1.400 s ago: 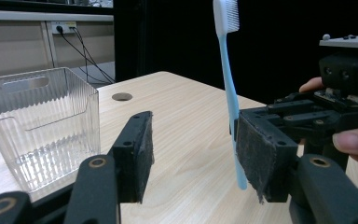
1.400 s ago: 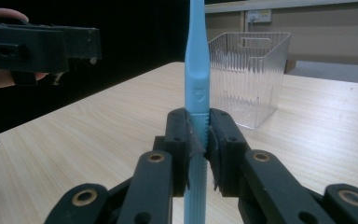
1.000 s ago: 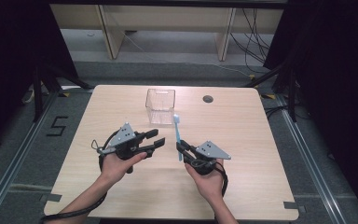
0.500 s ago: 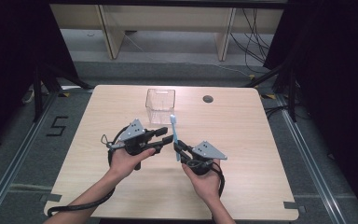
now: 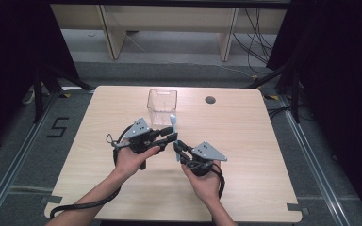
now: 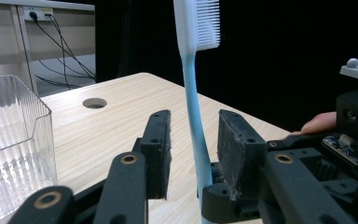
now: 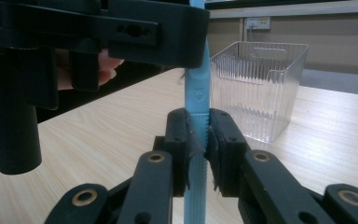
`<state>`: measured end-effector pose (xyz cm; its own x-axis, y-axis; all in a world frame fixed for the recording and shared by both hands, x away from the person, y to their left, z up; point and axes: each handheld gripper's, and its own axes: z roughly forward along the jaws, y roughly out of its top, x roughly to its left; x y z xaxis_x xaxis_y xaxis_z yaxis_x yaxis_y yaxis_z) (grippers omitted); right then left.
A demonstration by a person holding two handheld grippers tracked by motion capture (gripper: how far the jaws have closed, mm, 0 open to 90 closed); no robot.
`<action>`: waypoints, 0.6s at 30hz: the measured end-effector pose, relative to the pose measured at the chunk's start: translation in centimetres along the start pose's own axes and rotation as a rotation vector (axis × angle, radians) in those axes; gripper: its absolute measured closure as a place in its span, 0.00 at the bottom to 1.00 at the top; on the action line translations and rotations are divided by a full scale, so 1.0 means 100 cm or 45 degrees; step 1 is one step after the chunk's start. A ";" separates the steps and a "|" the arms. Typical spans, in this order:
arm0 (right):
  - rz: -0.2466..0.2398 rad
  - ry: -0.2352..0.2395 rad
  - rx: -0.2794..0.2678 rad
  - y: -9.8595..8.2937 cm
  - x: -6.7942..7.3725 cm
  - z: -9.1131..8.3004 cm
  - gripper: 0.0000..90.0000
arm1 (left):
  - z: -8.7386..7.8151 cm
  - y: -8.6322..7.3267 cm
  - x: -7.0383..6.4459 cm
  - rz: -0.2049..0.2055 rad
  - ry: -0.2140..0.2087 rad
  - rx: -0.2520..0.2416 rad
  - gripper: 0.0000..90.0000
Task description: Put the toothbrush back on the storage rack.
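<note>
A light blue toothbrush [image 5: 173, 127] with a white bristle head stands upright over the middle of the wooden table [image 5: 264, 141]. My right gripper [image 5: 177, 148] is shut on the lower handle; in the right gripper view the toothbrush [image 7: 198, 100] is pinched between that gripper's [image 7: 198, 133] pads. My left gripper [image 5: 171, 137] comes in from the left, higher on the handle. In the left gripper view its jaws [image 6: 194, 128] are open and stand either side of the toothbrush [image 6: 192, 93], with a gap on both sides. The left gripper [image 7: 135, 32] crosses the top of the right gripper view.
A clear ribbed plastic box [image 5: 161, 106] stands empty just behind the grippers, also seen as the box [image 6: 9, 135] and the box [image 7: 256, 88]. A round cable hole [image 5: 210, 100] lies at the table's back right. Dark curtains flank the table.
My left gripper has swung right and closed in on the toothbrush, so its open jaws now straddle the handle. The right gripper has kept its hold and barely moved.
</note>
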<state>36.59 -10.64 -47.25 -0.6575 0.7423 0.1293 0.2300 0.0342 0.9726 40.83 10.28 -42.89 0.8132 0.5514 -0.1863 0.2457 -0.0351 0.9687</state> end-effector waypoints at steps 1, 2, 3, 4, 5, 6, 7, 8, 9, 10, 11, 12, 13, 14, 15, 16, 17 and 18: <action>-0.017 0.007 0.002 0.000 0.000 0.001 0.88 | 0.000 0.000 0.000 0.000 -0.001 0.001 0.73; -0.014 0.006 0.022 0.001 0.000 0.000 0.88 | 0.000 0.000 0.000 0.000 -0.001 0.002 0.74; -0.048 -0.010 -0.001 0.001 -0.001 0.001 0.88 | 0.000 0.000 0.000 0.000 -0.002 -0.001 0.75; -0.045 -0.005 -0.013 0.000 0.000 0.002 0.88 | 0.000 0.000 0.001 0.000 -0.001 -0.004 0.76; 0.002 -0.007 0.016 0.000 0.002 0.001 0.88 | 0.001 0.000 0.001 -0.001 -0.001 -0.006 0.77; -0.003 -0.007 0.015 0.000 0.002 0.001 0.88 | 0.001 0.000 0.001 -0.001 -0.001 -0.004 0.78; -0.008 -0.004 0.013 0.000 0.002 0.002 0.88 | 0.001 0.000 0.001 -0.005 0.001 -0.004 0.80; -0.005 -0.004 0.009 0.000 0.002 0.002 0.88 | 0.001 0.000 0.001 -0.005 0.001 -0.004 0.81; -0.039 -0.004 -0.016 0.000 0.001 0.003 0.88 | 0.001 0.000 0.000 -0.003 -0.002 0.000 0.82; -0.046 -0.020 -0.020 0.000 0.001 0.003 0.88 | 0.001 0.000 0.000 -0.001 -0.002 0.000 0.84; -0.078 -0.028 -0.035 0.000 0.000 0.004 0.88 | 0.001 0.000 0.000 0.000 -0.001 -0.001 0.85; -0.078 -0.028 -0.035 0.000 0.000 0.004 0.88 | 0.001 0.000 0.000 0.000 -0.001 -0.001 0.86; -0.054 -0.029 -0.010 0.001 0.002 0.003 0.88 | 0.001 0.000 0.000 0.000 0.000 -0.005 0.88; -0.052 -0.019 -0.026 0.000 0.002 0.004 0.88 | 0.001 0.000 0.000 0.000 0.000 -0.005 0.89; -0.055 -0.009 -0.026 0.000 0.002 0.005 0.88 | 0.001 0.000 0.001 0.000 -0.003 -0.006 0.90; -0.068 -0.016 -0.025 0.000 0.002 0.005 0.88 | 0.001 0.000 0.000 0.000 -0.007 -0.005 0.91; -0.076 -0.023 -0.029 0.000 0.002 0.005 0.88 | 0.001 0.000 0.000 0.004 -0.014 -0.006 0.91; -0.076 -0.023 -0.029 0.000 0.002 0.005 0.88 | 0.001 0.000 0.000 0.004 -0.014 -0.006 0.92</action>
<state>36.80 -10.11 -47.36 -0.6562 0.7516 0.0678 0.1745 0.0637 0.9826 40.92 10.19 -42.97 0.8196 0.5422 -0.1850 0.2406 -0.0327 0.9701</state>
